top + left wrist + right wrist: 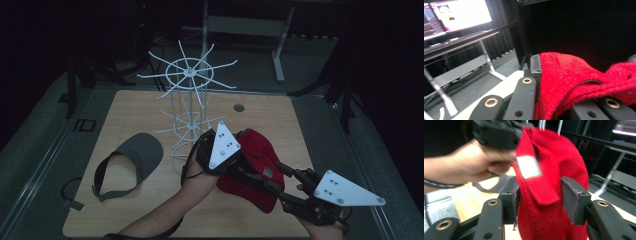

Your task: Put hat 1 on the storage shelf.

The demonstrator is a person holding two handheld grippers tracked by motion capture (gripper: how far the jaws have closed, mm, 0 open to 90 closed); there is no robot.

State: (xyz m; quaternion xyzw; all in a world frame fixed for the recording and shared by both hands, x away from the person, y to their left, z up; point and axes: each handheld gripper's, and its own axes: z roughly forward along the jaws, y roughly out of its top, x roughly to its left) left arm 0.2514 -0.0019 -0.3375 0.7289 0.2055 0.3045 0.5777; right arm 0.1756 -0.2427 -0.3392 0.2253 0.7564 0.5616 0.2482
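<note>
A red cap (257,147) hangs above the right half of the wooden table (125,115). My left gripper (250,172) is shut on it, and in the left gripper view the red cloth (574,75) bunches between the jaws, covering the right one. My right gripper (282,172) comes in from the lower right. Its jaws stand open around the cap's back strap (541,192). The left pad (514,197) brushes the cloth, while the right pad (571,200) stands clear of it. A white label (529,166) shows on the strap, just under the hand that holds the left gripper.
A white wire rack (189,100) with radiating arms stands at the table's middle, just left of the cap. A grey visor (137,157) lies on the left part. A round hole (239,107) sits near the far edge. A lit monitor (459,15) stands beyond the table.
</note>
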